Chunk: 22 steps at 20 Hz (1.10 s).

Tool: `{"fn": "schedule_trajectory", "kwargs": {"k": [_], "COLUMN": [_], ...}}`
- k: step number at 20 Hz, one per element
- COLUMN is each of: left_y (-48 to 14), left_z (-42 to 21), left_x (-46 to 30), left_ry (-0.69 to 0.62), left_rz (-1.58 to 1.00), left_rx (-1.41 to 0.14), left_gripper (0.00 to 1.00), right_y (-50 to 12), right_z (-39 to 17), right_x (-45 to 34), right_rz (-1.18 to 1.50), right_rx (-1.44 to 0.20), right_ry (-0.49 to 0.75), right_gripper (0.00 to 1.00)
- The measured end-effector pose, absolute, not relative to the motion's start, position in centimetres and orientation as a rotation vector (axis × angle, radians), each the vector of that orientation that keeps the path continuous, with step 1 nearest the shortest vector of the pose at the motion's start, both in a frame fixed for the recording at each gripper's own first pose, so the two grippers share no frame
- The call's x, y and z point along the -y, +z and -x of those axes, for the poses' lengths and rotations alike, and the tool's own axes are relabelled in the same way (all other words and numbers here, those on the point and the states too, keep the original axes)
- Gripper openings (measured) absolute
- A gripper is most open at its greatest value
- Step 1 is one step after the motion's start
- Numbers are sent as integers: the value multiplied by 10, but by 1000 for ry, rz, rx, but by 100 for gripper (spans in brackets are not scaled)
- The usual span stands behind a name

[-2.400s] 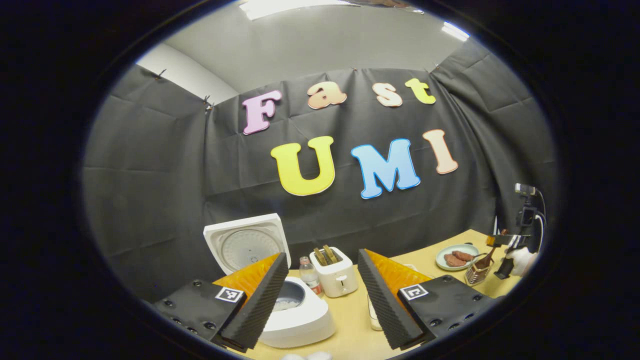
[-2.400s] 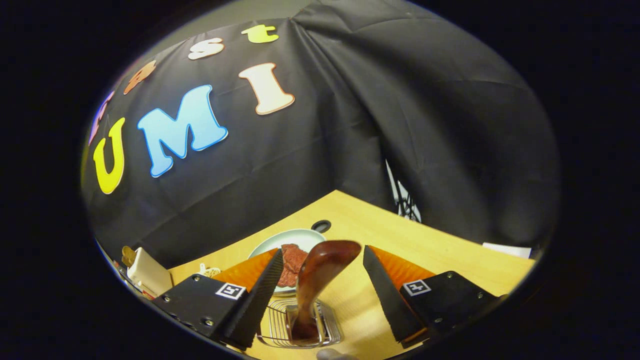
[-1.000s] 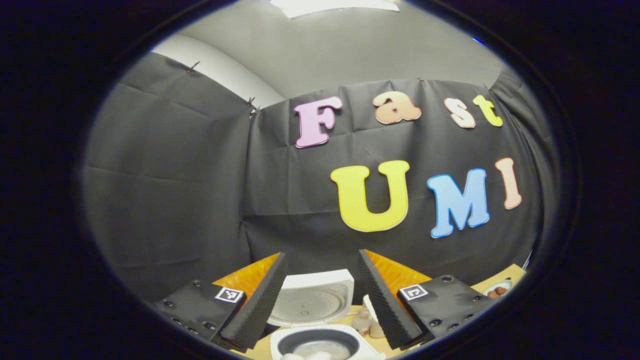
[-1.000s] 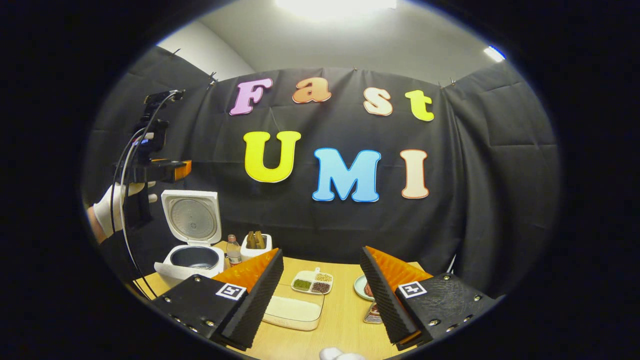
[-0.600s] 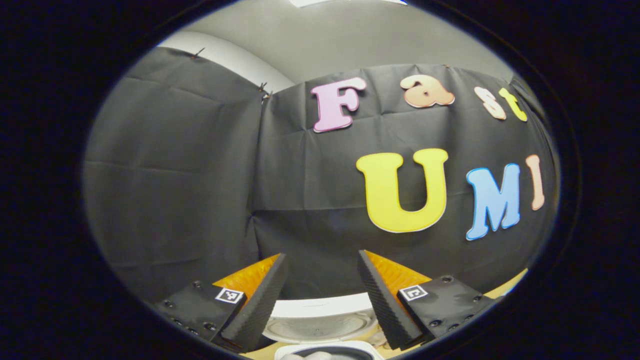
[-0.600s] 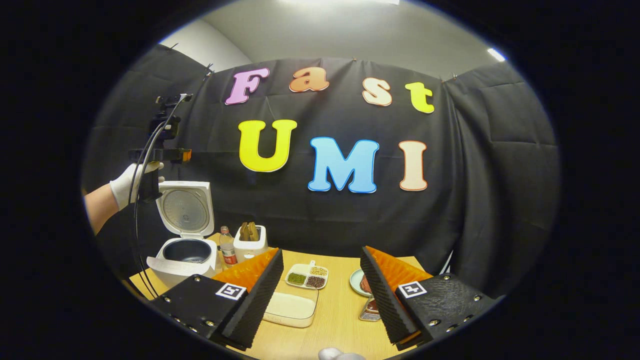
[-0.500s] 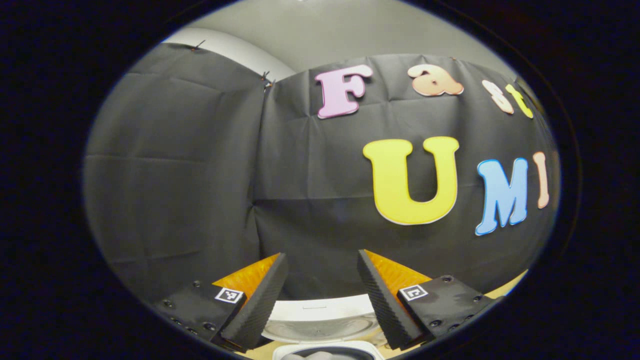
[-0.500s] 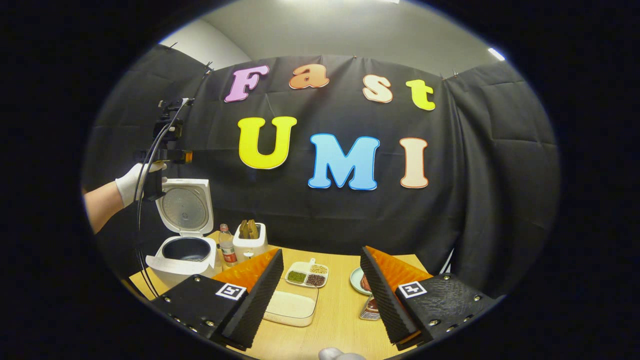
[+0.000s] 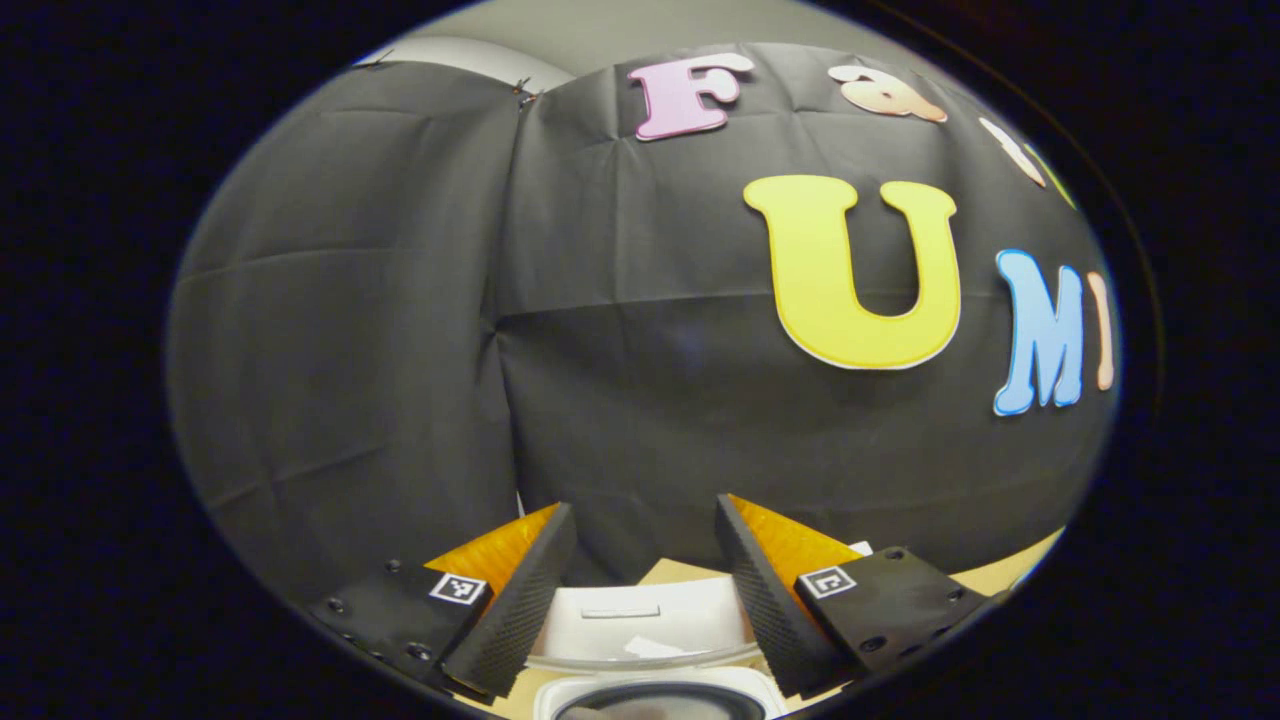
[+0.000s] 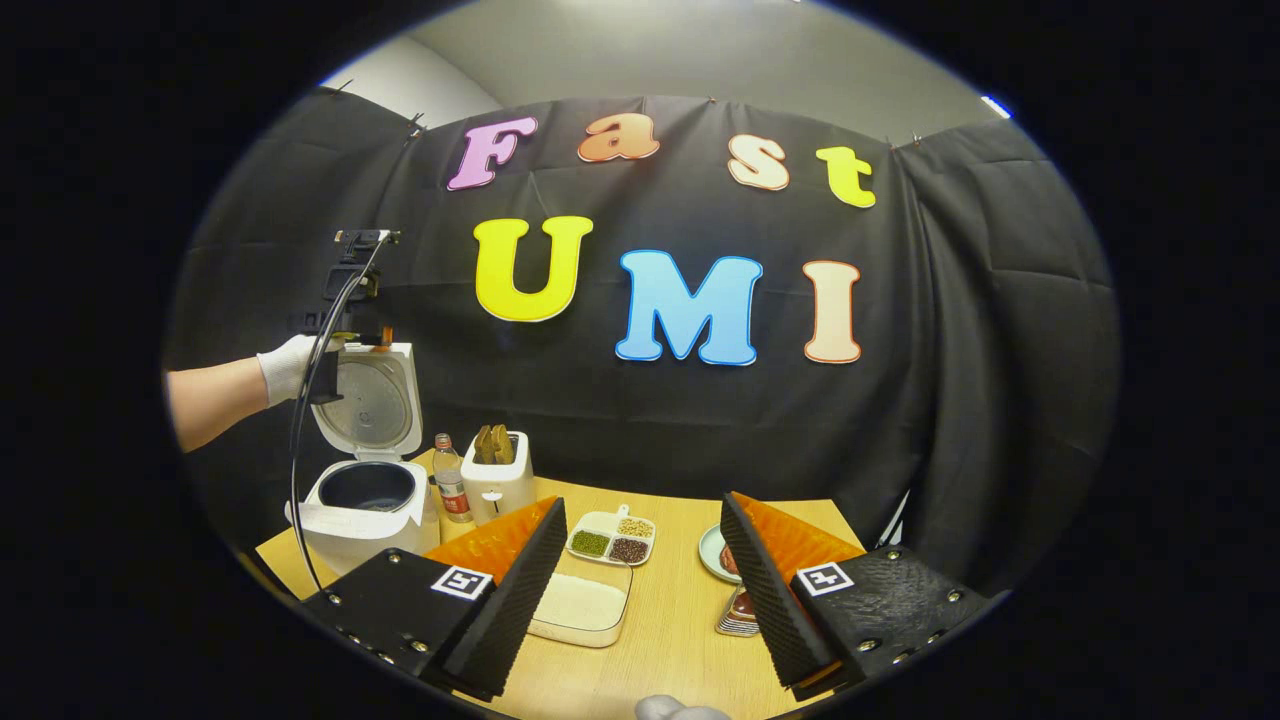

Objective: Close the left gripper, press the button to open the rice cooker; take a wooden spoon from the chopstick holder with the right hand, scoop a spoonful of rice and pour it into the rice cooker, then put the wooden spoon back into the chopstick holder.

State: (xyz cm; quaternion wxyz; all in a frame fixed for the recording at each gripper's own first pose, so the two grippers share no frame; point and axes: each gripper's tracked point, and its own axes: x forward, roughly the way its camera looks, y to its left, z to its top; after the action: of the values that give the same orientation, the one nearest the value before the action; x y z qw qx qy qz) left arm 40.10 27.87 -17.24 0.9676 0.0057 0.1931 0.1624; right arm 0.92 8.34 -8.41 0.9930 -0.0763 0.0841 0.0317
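The white rice cooker [image 10: 365, 505] stands open at the table's left, its lid [image 10: 370, 400] upright. My left gripper [image 10: 365, 338], held by a gloved hand, hovers at the lid's top edge. In the left gripper view that gripper [image 9: 643, 505] is open, with the lid's upper edge [image 9: 640, 620] below and between its fingers and the pot's rim [image 9: 660, 695] beneath. My right gripper [image 10: 641, 503] is open and holds nothing, raised over the table's near side. The wire chopstick holder [image 10: 740, 618], with something brown in it, peeks from behind its right finger. A clear box of rice [image 10: 580, 605] lies ahead.
A small bottle [image 10: 452, 490] and a white toaster [image 10: 497, 480] with bread stand right of the cooker. A divided dish of beans [image 10: 610, 538] sits mid-table, and a plate [image 10: 712, 565] with meat lies behind the holder. Black cloth walls enclose the table.
My left gripper has moved in over the open lid and tipped down. My right gripper has drawn back and up from the holder, where the spoon stood between its open fingers.
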Motion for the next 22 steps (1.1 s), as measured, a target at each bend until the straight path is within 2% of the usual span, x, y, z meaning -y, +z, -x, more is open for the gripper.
{"fn": "schedule_trajectory", "kwargs": {"k": [5,12,18,22], "left_y": [-176,-188,-266,-291], "left_z": [-375,-306,-230,-202], "left_x": [-270,-243,-215,-211], "left_ry": [301,262,212,185], "left_rz": [20,19,-20,-82], "left_rx": [-469,-579,-798,-887], "left_gripper": [99,98,98,100], "right_y": [-85,-93,-99,-105], "right_z": [-8,-2,8,13], "right_x": [-85,-79,-77,-73], "right_rz": [110,73,81,62], "right_rx": [-163,-173,-178,-200], "right_ry": [96,144,189,208], "right_gripper": [95,95,95,95]}}
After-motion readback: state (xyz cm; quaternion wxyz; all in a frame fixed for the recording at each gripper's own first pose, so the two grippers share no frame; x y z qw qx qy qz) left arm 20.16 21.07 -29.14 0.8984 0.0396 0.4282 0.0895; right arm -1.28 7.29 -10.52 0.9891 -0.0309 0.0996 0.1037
